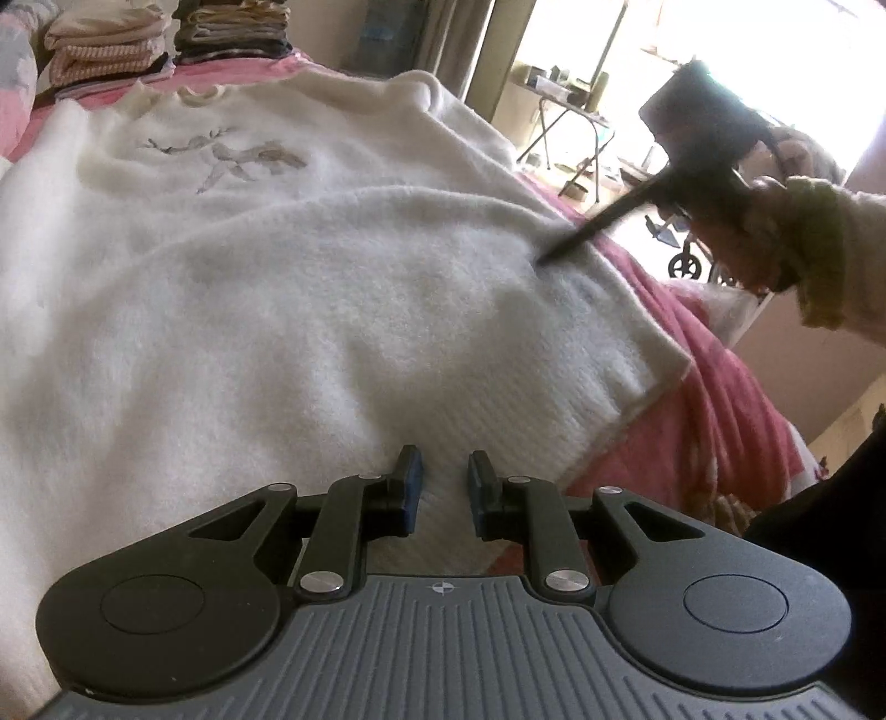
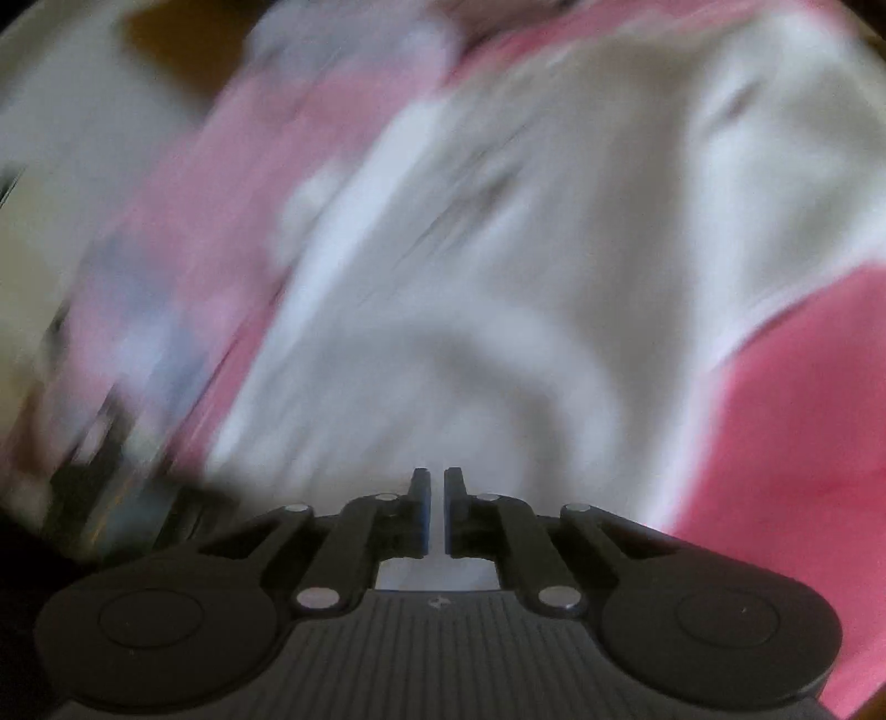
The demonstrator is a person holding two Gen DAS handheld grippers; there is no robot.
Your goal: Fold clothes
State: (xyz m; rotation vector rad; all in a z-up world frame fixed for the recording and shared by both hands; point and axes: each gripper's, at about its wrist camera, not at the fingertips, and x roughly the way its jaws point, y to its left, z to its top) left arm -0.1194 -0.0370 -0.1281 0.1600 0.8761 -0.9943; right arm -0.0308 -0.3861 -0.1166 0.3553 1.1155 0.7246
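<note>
**Sweater's folded side lying nearest the right tongs**

A fluffy white knitted sweater with a grey bird motif on its chest (image 1: pixel 232 266) is lying spread flat across the bed's pink blanket (image 1: pixel 698 354), its long axis running from the ribbed hem at the bed's near edge up to the collar toward the far edge, where stacks of folded clothes (image 1: pixel 166 39) are sitting in the far left corner.

The left tongs (image 1: pixel 446 487) are hovering just over the hem at the near edge, jaws standing a little apart with nothing between them; the sweater is stretching away ahead of them.

Further right, the right tongs (image 1: pixel 545 259) are reaching in from the bed's right edge, their tips touching or nearly touching the folded-over panel. In their own blurred view the right tongs (image 2: pixel 437 498) are almost closed, with no cloth visibly pinched. That right-side fold probably falls to the right hand, being nearer.
</note>
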